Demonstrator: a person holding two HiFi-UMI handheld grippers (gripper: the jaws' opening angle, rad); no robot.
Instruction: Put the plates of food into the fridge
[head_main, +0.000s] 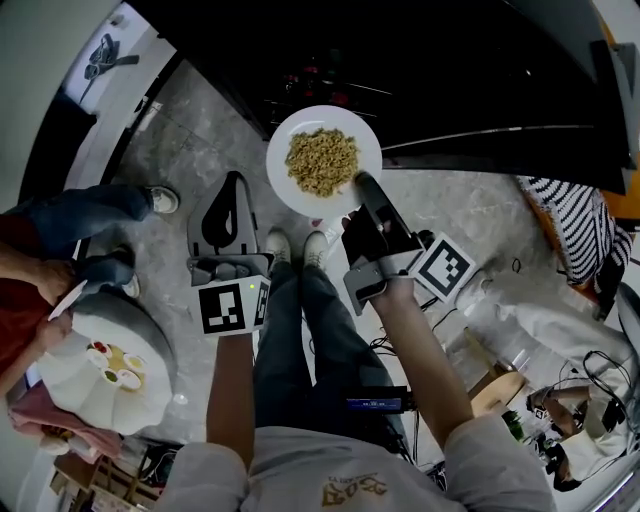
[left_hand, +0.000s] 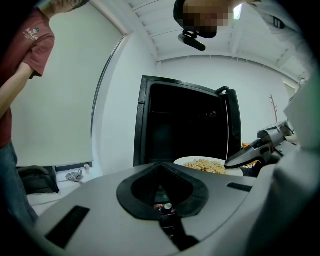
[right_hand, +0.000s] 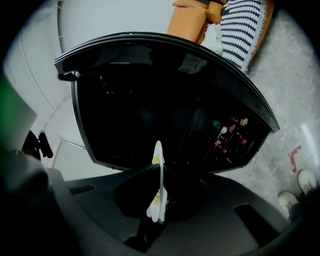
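A white plate of yellowish noodles (head_main: 323, 160) hangs level in front of the dark, open fridge (head_main: 450, 70). My right gripper (head_main: 362, 190) is shut on the plate's near rim. In the right gripper view the plate (right_hand: 159, 180) shows edge-on between the jaws, with the fridge interior (right_hand: 150, 110) right behind it. My left gripper (head_main: 234, 190) is lower and to the left, shut with nothing in it. Past the left gripper (left_hand: 161, 167), its own view shows the fridge (left_hand: 185, 125), the plate (left_hand: 207, 165) and the right gripper (left_hand: 250, 152).
Bottles (right_hand: 230, 132) stand in the fridge door shelves. At the left a person in a red shirt (head_main: 25, 300) stands by a white round table (head_main: 150, 340) bearing a dish of food (head_main: 112, 368). A striped cushion (head_main: 575, 225) and cables (head_main: 560, 420) lie at the right.
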